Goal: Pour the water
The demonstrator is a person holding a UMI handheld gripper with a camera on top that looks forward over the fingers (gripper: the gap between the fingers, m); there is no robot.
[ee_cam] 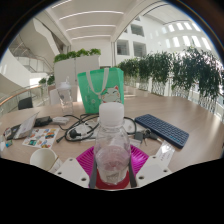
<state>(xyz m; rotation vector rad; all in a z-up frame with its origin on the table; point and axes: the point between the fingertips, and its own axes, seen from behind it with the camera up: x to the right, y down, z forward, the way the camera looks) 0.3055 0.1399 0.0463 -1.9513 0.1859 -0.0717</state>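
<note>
At the bottom centre of the frame, the gripper (111, 168) has its two white fingers closed in against a clear plastic water bottle (111, 142), the pink pads (86, 160) pressing on its sides left and right. The bottle stands upright with a white cap, and its base is cut off between the fingers (whether it rests on the wooden table (185, 115) or is lifted cannot be told). No hand or arm behind the gripper shows.

Left of the bottle, at lower left, sits a white cup (43, 158), only partly in view. Beyond the bottle, at centre, a green bag (101, 88) stands, with a clear glass (66, 95) to its left. A dark keyboard (162, 129) lies at the right, and tangled cables (84, 126) with small items too blurred to name spread across the left.
</note>
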